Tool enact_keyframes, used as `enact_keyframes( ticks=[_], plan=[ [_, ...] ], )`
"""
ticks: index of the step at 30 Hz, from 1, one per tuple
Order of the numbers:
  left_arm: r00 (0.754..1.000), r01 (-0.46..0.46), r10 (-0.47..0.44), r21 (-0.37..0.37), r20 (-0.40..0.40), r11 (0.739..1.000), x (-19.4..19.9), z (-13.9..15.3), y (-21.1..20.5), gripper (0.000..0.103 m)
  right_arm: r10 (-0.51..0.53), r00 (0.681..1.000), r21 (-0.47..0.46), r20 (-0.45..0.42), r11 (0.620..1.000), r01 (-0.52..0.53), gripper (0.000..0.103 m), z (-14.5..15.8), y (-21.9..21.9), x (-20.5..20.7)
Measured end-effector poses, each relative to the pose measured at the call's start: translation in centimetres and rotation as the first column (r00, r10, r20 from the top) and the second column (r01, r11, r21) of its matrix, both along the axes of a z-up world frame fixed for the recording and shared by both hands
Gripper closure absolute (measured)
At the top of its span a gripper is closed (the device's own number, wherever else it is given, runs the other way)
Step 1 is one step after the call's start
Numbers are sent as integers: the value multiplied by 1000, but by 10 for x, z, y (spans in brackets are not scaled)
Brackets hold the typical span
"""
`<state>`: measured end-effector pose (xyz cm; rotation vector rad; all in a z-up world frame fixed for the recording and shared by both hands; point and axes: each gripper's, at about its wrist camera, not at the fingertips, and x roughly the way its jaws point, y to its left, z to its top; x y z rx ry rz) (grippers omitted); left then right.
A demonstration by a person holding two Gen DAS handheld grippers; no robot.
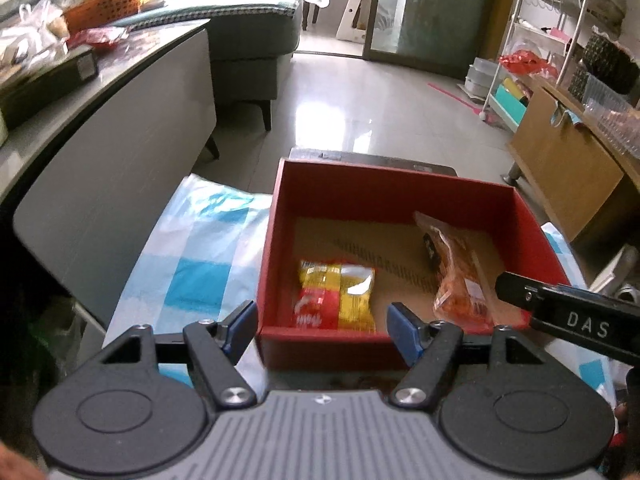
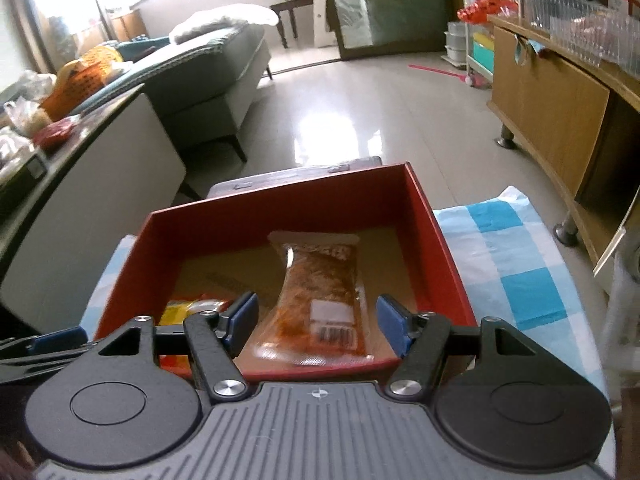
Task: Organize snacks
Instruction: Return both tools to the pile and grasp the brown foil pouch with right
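Observation:
A red cardboard box (image 1: 384, 192) (image 2: 288, 204) stands open on a blue-and-white checked cloth (image 1: 200, 248) (image 2: 516, 260). Inside lie a yellow-and-red snack packet (image 1: 340, 292) (image 2: 180, 312) and a clear packet of orange-brown snack (image 1: 460, 276) (image 2: 320, 292). My left gripper (image 1: 324, 326) is open and empty at the box's near wall, in front of the yellow-and-red packet. My right gripper (image 2: 316, 322) is open and empty above the near end of the orange-brown packet; its black body (image 1: 568, 316) shows at the right of the left wrist view.
A grey counter (image 1: 100, 92) at the left carries an orange basket (image 1: 104, 10) and bagged goods. A grey sofa (image 1: 248, 32) stands behind it. A wooden cabinet (image 1: 560, 160) (image 2: 548, 92) and a white shelf rack (image 1: 536, 40) stand at the right. Shiny tiled floor lies beyond.

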<state>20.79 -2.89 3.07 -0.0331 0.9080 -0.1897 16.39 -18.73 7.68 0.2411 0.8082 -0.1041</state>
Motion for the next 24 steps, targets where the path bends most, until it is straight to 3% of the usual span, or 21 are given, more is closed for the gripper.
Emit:
enact_keyframes(
  ticks=[12, 18, 24],
  plan=[
    [995, -34, 30, -35, -95, 999, -47, -7, 45, 36, 44, 999, 4, -24, 999, -44, 26, 7, 17, -55],
    [986, -85, 72, -87, -149, 993, -73, -5, 63, 36, 106, 990, 36, -95, 994, -103, 25, -11, 42, -65],
    [989, -72, 68, -27, -132, 997, -92, -5, 71, 31, 145, 974, 56, -175, 989, -137, 24, -34, 68, -54]
  ],
)
